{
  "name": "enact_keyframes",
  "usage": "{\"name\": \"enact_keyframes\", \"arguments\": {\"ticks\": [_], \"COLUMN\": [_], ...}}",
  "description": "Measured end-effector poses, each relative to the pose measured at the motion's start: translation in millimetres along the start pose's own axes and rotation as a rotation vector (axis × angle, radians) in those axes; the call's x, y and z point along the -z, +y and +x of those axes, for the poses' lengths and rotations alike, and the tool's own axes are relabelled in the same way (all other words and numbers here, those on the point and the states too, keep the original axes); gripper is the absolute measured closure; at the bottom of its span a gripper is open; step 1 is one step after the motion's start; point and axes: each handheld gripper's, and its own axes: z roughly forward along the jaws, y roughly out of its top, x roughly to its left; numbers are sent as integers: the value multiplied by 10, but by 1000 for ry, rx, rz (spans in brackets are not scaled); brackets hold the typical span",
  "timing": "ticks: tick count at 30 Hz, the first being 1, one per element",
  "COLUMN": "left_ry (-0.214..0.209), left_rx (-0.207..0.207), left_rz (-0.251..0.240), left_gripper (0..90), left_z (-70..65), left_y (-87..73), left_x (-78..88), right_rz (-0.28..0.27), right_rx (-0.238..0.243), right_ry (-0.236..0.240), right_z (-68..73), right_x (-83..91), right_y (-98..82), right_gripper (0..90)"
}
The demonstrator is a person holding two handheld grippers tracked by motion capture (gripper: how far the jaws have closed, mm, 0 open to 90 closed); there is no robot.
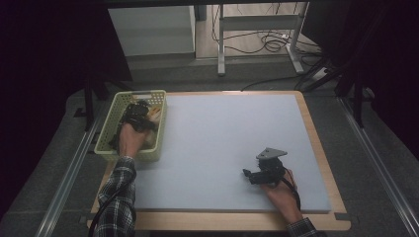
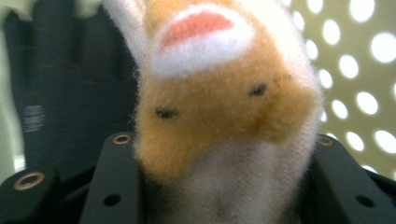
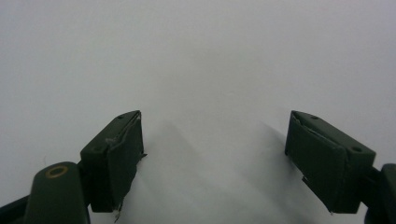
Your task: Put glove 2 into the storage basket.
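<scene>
reaching into the pale green perforated basket (image 1: 109,129) at about nine o'clock on the table, the left gripper (image 1: 136,116) sits low among the contents, with the person's left hand (image 1: 129,139) and plaid sleeve (image 1: 116,197) behind it. in the left gripper view an orange and white plush toy (image 2: 224,107) lies between the two black jaws, its fur touching both inner faces, so the tongs are pinching the toy. two small dark eyes and a pink patch show on its face, and a black glove (image 2: 70,88) lies just beside it at ten o'clock, against the basket wall with its round holes. the toy is therefore inside the basket, near its far end.

moving across, the grey foam mat (image 1: 222,143) covers the wooden table (image 1: 321,148). at about four o'clock on the mat, the right gripper (image 1: 249,174) rests in the person's right hand (image 1: 281,195), a grey three-cornered plate on top. in the right gripper view its jaws stand spread well apart over bare mat, pinching nothing.
</scene>
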Motion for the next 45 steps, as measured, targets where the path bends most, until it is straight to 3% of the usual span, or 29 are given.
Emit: {"name": "enact_keyframes", "arguments": {"ticks": [1, 3, 7, 9, 11, 16, 17, 18, 22, 25, 27, 29, 31, 35, 38, 39, 45], "left_ry": [-17, -26, -20, -45, -44, -67, -73, -85, -127, -156, -179, -201, -190, -199, -177, -167, -142], "left_rx": [-10, -18, -12, -8, -9, -8, 0, 9, 27, 33, 49, 46, 33, 46, 58, 62, 63], "left_rz": [30, 43, 26, 12, -15, -97, -114, -125, -95, -55, -59, -57, -48, -60, -99, -108, -156], "left_gripper": [492, 425, 244, 168, 96, 89, 150, 150, 418, 514, 553, 558, 562, 542, 444, 373, 263], "left_z": [-18, -11, 44, 80, 95, 138, 157, 174, 207, 196, 178, 152, 122, 167, 223, 234, 266], "left_y": [4, 1, -24, -43, -56, -98, -112, -127, -161, -153, -142, -127, -118, -134, -158, -166, -229], "left_x": [-41, -59, -11, 44, 136, 363, 402, 428, 379, 258, 227, 217, 219, 247, 294, 308, 381], "right_rz": [0, 0, 0, 0, 0, 0, 0, 0, 0, 0, 0, 0, 0, 0, 0, 0, 0], "right_rx": [0, 0, 0, 0, 0, 1, -1, -1, 0, 0, -1, 0, -1, 0, 0, 0, 0], "right_ry": [0, 0, 0, 0, 0, -1, 0, 0, 0, 0, 0, 0, 0, 0, 0, 0, 0], "right_z": [0, 0, 0, 0, 0, 2, 1, 1, 2, 2, 1, 1, 1, 1, 1, 1, 2], "right_x": [0, 0, 0, 0, 0, 0, -1, -1, -1, -1, 0, -1, 0, 0, 0, 0, -1], "right_y": [0, 0, 0, 0, 0, 0, 0, 0, 0, 0, 0, 0, 0, 0, 0, 0, 0], "right_gripper": [190, 190, 190, 189, 190, 189, 189, 189, 189, 189, 189, 189, 189, 189, 189, 189, 189]}}
